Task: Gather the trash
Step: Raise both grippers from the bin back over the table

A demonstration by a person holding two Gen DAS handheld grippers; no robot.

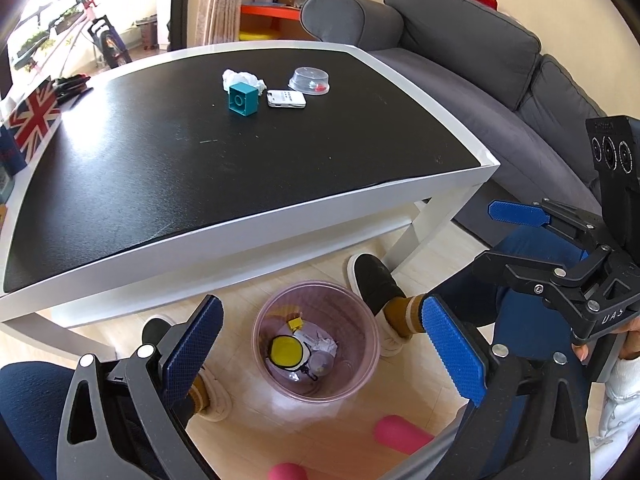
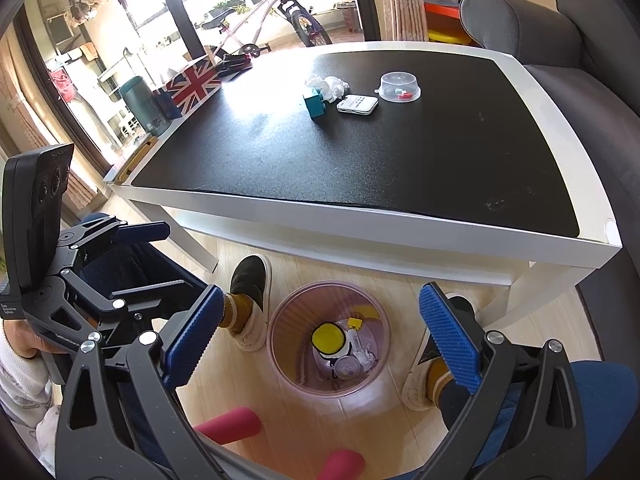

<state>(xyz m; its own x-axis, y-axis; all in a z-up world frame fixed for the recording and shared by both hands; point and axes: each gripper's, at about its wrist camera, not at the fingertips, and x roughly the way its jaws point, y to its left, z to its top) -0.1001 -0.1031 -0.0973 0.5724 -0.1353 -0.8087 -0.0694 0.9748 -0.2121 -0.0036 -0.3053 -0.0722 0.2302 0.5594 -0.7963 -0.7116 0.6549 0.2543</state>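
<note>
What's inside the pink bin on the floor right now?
Inside the pink bin: a round yellow lid on a white container, a small yellow block, crumpled paper and a clear cup. Anything beneath these is hidden.

Grey sofa (image 1: 460, 60) right of black-top white table (image 1: 240, 236); pale wood floor (image 2: 360, 420); bright window w/ bike (image 2: 264, 12) behind; pink curtain (image 1: 220, 0).

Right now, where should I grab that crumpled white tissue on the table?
Pinch the crumpled white tissue across its raised wad from above, probably on its far side: the teal block sits tight against its near edge and the white remote lies close beside, blocking a low frontal approach.
</note>
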